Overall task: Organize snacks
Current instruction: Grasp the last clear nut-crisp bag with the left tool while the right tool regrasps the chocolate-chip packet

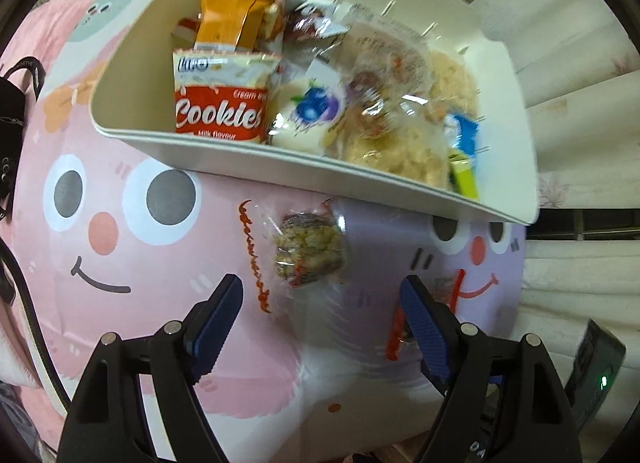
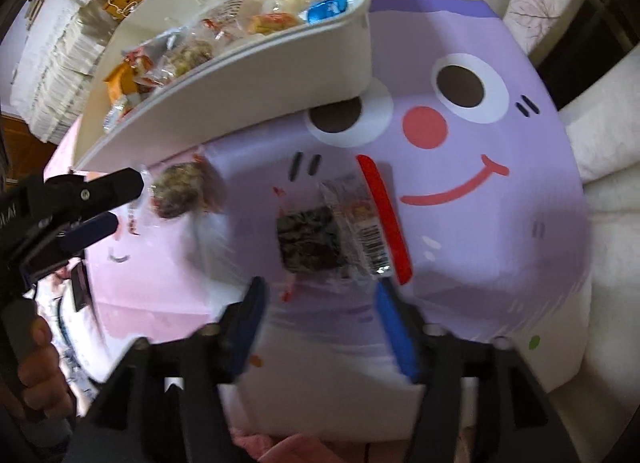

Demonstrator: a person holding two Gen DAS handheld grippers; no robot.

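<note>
A white bin [image 1: 304,167] on the cartoon-face mat holds several wrapped snacks, among them a red cookies pack [image 1: 220,103] and an orange pack [image 1: 228,21]. In front of it lies a clear-wrapped nut cluster [image 1: 310,249], just beyond my left gripper [image 1: 324,295], which is open and holds nothing. In the right wrist view a dark seaweed-like snack in clear wrap [image 2: 320,237] lies on the purple face. My right gripper [image 2: 320,295] hangs open right above its near edge. The nut cluster [image 2: 180,191] and the left gripper's fingers [image 2: 104,187] show at the left.
The mat [image 1: 132,303] has a pink face at left and a purple face [image 2: 480,151] at right. White bedding [image 1: 580,95] lies beyond the mat's right edge. A dark device with a green light [image 1: 600,375] sits at lower right. A hand [image 2: 40,367] holds the left gripper's handle.
</note>
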